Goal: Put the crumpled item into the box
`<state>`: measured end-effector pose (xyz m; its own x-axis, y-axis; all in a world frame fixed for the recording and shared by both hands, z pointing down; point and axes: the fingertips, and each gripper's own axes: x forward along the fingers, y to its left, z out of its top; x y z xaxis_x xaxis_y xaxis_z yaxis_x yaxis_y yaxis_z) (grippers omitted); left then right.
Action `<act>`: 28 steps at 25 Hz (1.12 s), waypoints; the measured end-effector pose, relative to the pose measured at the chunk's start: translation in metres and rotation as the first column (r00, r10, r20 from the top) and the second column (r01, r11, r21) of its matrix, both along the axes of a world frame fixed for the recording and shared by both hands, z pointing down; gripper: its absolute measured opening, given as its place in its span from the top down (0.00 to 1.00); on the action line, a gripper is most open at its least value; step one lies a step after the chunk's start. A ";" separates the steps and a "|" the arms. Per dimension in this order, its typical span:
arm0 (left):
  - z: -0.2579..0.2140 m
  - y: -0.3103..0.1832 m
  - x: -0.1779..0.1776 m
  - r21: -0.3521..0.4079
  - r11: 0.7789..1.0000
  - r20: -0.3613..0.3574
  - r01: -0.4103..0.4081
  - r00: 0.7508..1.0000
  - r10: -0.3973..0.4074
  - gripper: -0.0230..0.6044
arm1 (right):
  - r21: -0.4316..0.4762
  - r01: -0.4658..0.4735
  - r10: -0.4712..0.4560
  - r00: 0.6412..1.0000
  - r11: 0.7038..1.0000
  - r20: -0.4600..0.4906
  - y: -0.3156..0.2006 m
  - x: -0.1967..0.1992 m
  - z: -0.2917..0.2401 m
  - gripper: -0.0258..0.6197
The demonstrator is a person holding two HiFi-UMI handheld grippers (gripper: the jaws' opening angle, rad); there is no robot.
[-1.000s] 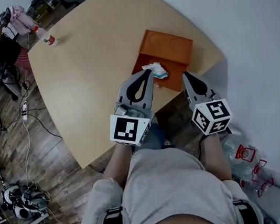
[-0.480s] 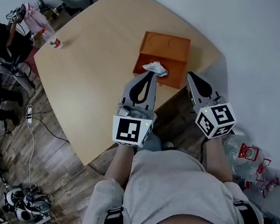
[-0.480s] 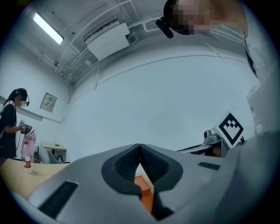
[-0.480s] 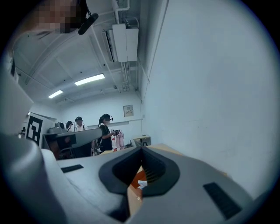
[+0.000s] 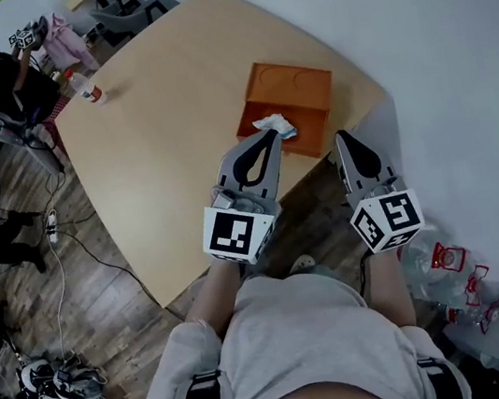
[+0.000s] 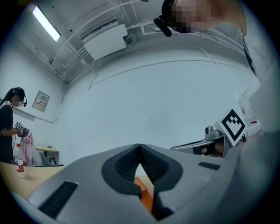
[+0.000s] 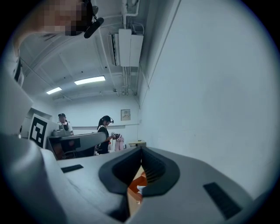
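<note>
Pointing level, side by side: grey left gripper point(image 5: 268, 133) and right gripper point(image 5: 341, 136), jaws closed on nothing; crumpled white item point(image 5: 276, 125) sits at near rim of smooth orange rectangular box point(image 5: 295, 88) on tan bench point(image 5: 159, 114).

- Head view: bright, even indoor light with no hard shadows. The table point(image 5: 159, 114) top is evenly lit, and the floor point(image 5: 314, 216) under its edge toward 5 o'clock is darker.
- The wide lens bows the table's edges and the wall point(image 5: 431, 40).
- Left gripper view: round fisheye frame, black corners, cool bluish cast. A ceiling strip light point(image 6: 46, 23) glares at 10 o'clock. The left gripper point(image 6: 140, 146), close at 6 o'clock, looks soft.
- Right gripper view: same cast. Ceiling light panels point(image 7: 89, 80) glow at 10 o'clock. The right gripper point(image 7: 141, 151) at 6 o'clock is soft and dim.
</note>
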<state>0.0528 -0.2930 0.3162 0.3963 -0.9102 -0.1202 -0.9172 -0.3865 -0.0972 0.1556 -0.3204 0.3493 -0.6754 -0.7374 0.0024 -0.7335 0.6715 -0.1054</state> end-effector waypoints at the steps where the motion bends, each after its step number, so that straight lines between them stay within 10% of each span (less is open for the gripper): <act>1: 0.000 0.002 -0.003 -0.002 1.000 0.002 -0.010 1.000 0.010 0.94 | 0.003 -0.011 0.011 1.000 1.000 0.000 0.003 -0.002 -0.002 0.94; 28: 0.000 0.105 -0.065 0.000 0.980 -0.024 -0.200 0.980 0.200 0.94 | 0.033 -0.268 0.268 0.963 0.963 -0.001 0.136 -0.044 -0.012 0.94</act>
<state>-0.0120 -0.1879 0.3163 0.5673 -0.8132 -0.1298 -0.8234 -0.5625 -0.0749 0.1118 -0.1842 0.3370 -0.4534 -0.8911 -0.0217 -0.8874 0.4535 -0.0827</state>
